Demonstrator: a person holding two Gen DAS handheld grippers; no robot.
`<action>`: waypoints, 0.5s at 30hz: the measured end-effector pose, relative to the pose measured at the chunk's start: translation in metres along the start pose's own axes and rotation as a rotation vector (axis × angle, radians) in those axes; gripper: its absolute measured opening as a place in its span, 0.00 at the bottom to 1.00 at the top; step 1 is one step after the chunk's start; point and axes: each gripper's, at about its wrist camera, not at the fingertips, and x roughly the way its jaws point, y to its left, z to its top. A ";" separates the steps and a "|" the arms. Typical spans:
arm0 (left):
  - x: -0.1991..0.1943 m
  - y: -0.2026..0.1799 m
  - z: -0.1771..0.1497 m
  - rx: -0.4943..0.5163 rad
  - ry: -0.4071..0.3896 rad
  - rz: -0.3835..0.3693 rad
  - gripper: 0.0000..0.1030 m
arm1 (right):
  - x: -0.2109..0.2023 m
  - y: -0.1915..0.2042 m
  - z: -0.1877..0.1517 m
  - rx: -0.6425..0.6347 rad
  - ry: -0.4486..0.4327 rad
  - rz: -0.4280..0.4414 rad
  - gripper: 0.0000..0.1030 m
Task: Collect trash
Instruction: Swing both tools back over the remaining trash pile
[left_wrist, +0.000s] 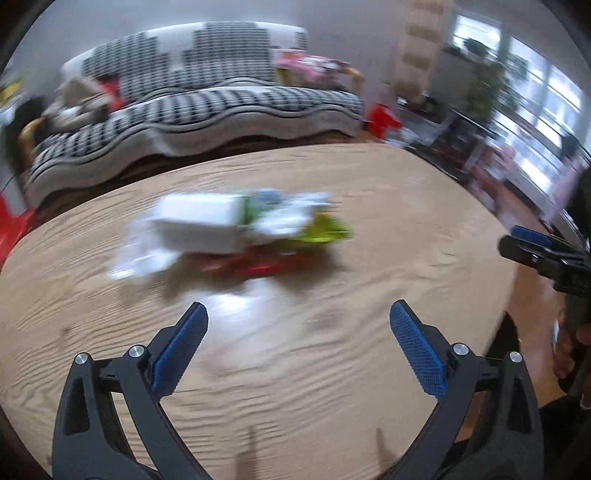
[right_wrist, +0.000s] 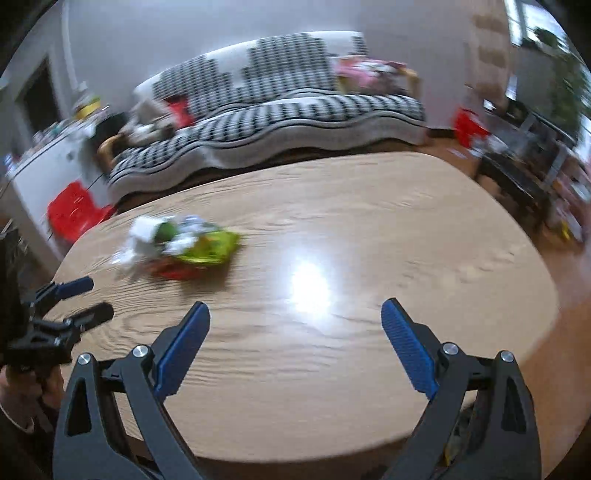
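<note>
A blurred pile of trash (left_wrist: 229, 232) lies on the wooden oval table (left_wrist: 332, 369): white paper or a white box, a green wrapper, and a red wrapper underneath. In the right wrist view the same pile (right_wrist: 181, 247) lies at the table's left. My left gripper (left_wrist: 298, 314) is open and empty, a short way in front of the pile. My right gripper (right_wrist: 295, 312) is open and empty over the table's near middle, well right of the pile. Each gripper shows at the edge of the other's view (left_wrist: 532, 247) (right_wrist: 85, 299).
A black-and-white checked sofa (left_wrist: 207, 96) stands behind the table. Red items (right_wrist: 74, 214) sit on the floor to the left and another (left_wrist: 384, 118) by the sofa's right end. Shelves and plants (left_wrist: 487, 96) stand by windows at the right. Both views are motion-blurred.
</note>
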 end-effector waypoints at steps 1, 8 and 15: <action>-0.003 0.016 -0.002 -0.024 0.000 0.017 0.93 | 0.005 0.012 0.002 -0.016 0.002 0.016 0.88; -0.013 0.092 -0.007 -0.134 -0.003 0.111 0.93 | 0.042 0.068 0.017 -0.082 0.014 0.088 0.88; 0.010 0.117 0.000 -0.153 0.007 0.144 0.93 | 0.065 0.090 0.027 -0.140 0.000 0.090 0.88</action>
